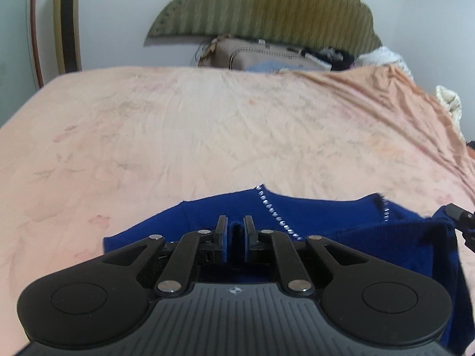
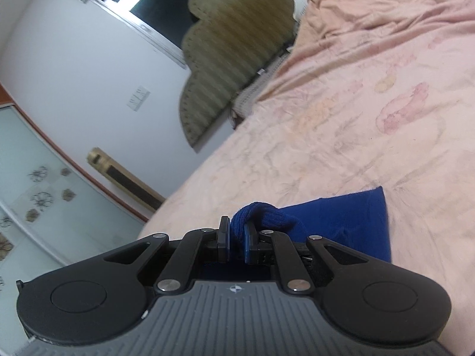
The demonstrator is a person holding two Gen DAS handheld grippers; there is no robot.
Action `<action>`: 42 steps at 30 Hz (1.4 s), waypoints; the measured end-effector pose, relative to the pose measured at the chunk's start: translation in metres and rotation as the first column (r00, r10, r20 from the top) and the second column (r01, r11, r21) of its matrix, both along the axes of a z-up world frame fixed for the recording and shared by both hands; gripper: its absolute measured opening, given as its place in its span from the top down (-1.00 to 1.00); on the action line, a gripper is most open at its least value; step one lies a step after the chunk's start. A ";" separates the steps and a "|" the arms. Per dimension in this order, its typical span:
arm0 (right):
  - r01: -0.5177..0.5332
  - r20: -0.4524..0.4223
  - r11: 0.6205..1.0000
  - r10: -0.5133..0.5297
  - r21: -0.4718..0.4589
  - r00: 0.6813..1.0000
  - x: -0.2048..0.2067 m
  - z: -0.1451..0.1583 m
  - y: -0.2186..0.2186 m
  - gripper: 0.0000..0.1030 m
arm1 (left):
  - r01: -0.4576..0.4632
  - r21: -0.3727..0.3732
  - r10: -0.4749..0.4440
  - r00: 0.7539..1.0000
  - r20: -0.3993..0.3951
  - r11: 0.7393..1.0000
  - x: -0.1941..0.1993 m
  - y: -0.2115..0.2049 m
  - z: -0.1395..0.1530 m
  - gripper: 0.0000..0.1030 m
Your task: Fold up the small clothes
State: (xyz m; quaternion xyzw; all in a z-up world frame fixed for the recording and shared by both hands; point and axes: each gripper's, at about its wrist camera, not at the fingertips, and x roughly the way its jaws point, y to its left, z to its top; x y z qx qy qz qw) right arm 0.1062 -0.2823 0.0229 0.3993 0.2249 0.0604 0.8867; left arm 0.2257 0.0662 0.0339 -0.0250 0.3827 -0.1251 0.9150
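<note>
A small blue knit garment (image 1: 326,216) with rows of silver studs lies on the pink bedsheet (image 1: 207,124), near the front edge. My left gripper (image 1: 236,222) is shut on a fold of its blue fabric. My right gripper (image 2: 236,227) is shut on a bunched blue edge of the same garment (image 2: 350,219) and holds it lifted, tilted above the bed. Part of the right gripper shows at the right edge of the left wrist view (image 1: 463,222).
The pink sheet (image 2: 371,118) covers the bed beyond the garment. A green striped headboard (image 1: 267,9) stands at the far end with a beige bag (image 1: 267,56) and piled items before it. A wall with a window (image 2: 160,3) and a light switch (image 2: 138,98) is to the left.
</note>
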 end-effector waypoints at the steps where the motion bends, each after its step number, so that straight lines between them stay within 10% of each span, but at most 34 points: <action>1: 0.007 -0.016 1.000 -0.007 -0.002 1.000 0.008 -0.005 0.000 0.74 | -0.007 -0.001 0.007 1.000 -0.013 1.000 0.005 0.002 -0.003 0.67; 7: 0.128 -0.108 0.992 -0.128 -0.005 0.986 0.032 -0.032 -0.011 0.14 | -0.116 -0.016 0.116 0.993 0.026 0.993 0.004 0.029 0.004 -0.33; 13: 0.191 -0.014 0.970 -0.196 -0.152 0.981 0.002 -0.008 -0.001 -0.23 | -0.182 0.057 0.178 0.982 0.069 0.982 -0.026 0.059 0.013 -0.33; 21: -0.085 -0.027 0.957 0.081 -0.277 0.996 0.003 0.006 0.043 -0.81 | -0.095 -0.034 0.097 0.994 0.048 0.995 -0.110 0.081 0.010 -0.33; 25: 0.028 -0.102 0.872 -0.089 -0.488 0.991 0.000 0.004 0.063 -0.77 | -0.061 -0.089 0.065 0.997 0.045 0.994 -0.151 0.093 0.007 -0.33; 29: -0.087 -0.029 0.908 0.083 -0.409 0.996 -0.026 0.013 0.093 -0.87 | -0.033 -0.102 0.039 0.998 0.059 0.994 -0.184 0.092 0.003 -0.33; 42: 0.027 -0.051 0.850 -0.063 -0.526 0.997 -0.096 -0.003 0.093 -0.93 | -0.029 0.162 0.004 0.988 0.157 0.986 -0.209 0.041 -0.022 -0.45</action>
